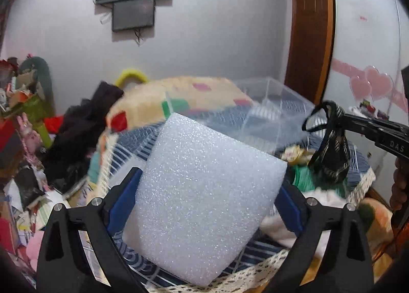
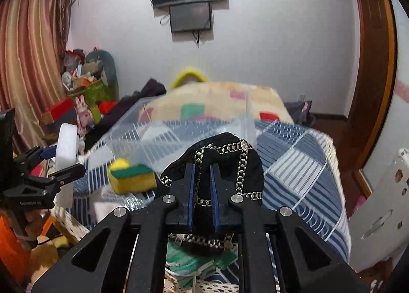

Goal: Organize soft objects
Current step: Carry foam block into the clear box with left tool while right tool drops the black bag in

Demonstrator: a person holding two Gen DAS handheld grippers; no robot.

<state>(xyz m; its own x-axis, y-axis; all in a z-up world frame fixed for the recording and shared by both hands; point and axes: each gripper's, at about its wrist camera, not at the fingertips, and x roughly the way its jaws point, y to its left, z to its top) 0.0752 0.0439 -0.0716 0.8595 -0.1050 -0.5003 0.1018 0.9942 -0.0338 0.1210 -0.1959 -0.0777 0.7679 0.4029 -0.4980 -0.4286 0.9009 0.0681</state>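
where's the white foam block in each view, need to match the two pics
Left wrist view: the white foam block fills the lower centre, clamped between the blue pads of the left gripper.
Right wrist view: the same block stands edge-on at the far left, held in the left gripper.
Shared landmark: the clear plastic storage bin on the blue striped bedcover, beyond the block.
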